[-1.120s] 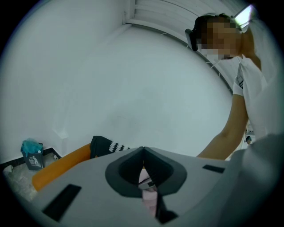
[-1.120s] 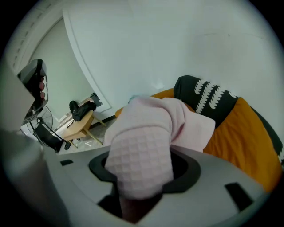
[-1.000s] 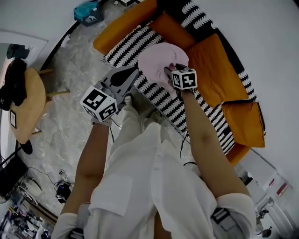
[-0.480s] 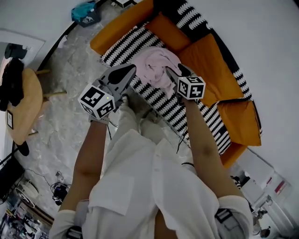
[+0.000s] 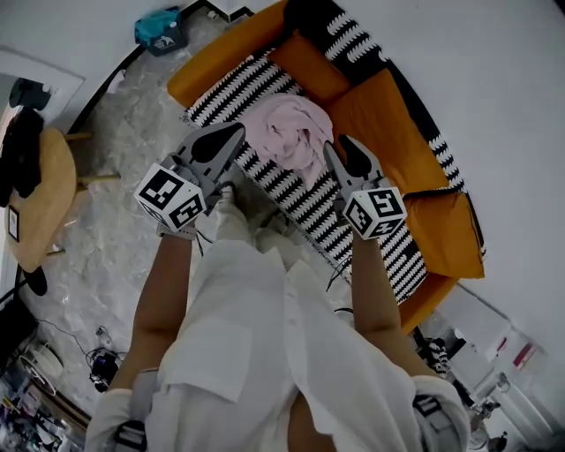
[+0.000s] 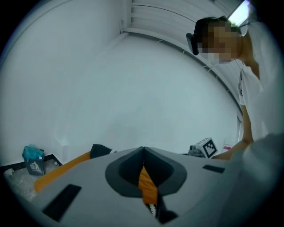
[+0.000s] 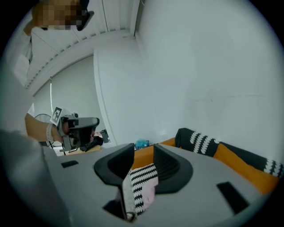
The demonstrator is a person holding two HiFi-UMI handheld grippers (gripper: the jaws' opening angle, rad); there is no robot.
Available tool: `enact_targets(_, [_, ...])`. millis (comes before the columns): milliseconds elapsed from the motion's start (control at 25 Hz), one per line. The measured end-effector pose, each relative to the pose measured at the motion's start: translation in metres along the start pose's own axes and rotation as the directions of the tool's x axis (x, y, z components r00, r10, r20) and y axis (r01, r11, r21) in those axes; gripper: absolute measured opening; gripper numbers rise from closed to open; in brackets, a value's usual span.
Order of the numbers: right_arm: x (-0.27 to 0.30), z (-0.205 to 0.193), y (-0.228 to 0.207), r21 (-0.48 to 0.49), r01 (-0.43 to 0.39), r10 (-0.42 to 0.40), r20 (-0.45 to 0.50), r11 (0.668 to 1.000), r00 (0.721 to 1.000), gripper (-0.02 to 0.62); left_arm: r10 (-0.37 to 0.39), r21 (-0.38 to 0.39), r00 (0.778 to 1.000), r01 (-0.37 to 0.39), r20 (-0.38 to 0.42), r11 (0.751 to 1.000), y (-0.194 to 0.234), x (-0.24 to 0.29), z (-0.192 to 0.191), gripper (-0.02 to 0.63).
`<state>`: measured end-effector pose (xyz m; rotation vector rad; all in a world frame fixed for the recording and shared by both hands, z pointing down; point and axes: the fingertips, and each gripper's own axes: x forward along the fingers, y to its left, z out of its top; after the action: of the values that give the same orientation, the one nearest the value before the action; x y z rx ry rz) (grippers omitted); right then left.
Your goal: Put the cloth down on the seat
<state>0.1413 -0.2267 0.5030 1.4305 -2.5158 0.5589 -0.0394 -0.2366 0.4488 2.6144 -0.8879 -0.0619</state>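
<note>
The pink cloth lies crumpled on the black-and-white striped seat of an orange sofa, with nothing holding it. My right gripper hovers just to its right, drawn back from it. Its jaws are closing with nothing between them; through their gap in the right gripper view I see the striped seat and a bit of the pink cloth. My left gripper hangs left of the cloth over the seat's front edge. In the left gripper view its tips meet, empty.
Orange cushions line the sofa's back and right end. A round wooden table with dark things on it stands at the left on the marbled floor. A teal bag sits by the far wall.
The right gripper has let go of the cloth and pulled back toward me. The cloth has dropped from a spread shape into a crumpled heap on the seat. The left gripper barely moved.
</note>
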Motion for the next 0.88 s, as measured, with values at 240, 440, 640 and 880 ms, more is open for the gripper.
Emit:
enact_targets(240, [-0.044,0.034,0.011,-0.034,0.025,-0.021,0.109,0.999,0.994,0.094,-0.007,0.023,0.999,0.006,0.035,1.0,-0.018,-0.006,0.022,0.014])
enact_targets(440, [-0.07,0.05,0.017,-0.047,0.035,-0.028,0.151,0.998,0.988,0.029,-0.011,0.056,0.999,0.008,0.053,0.998,-0.03,-0.01,0.036,0.015])
enact_targets(640, [-0.084,0.056,0.018,-0.062,0.028,-0.017,0.163,0.998,0.987,0.011,-0.012,0.065,0.998,0.009,0.06,0.998,-0.039,-0.01,0.038,0.014])
enact_targets(880, [-0.094,0.056,0.01,-0.061,0.042,-0.032,0.17,0.997,0.985,0.011,-0.009,0.067,0.998,0.005,0.058,0.998,-0.044,-0.01,0.035,0.014])
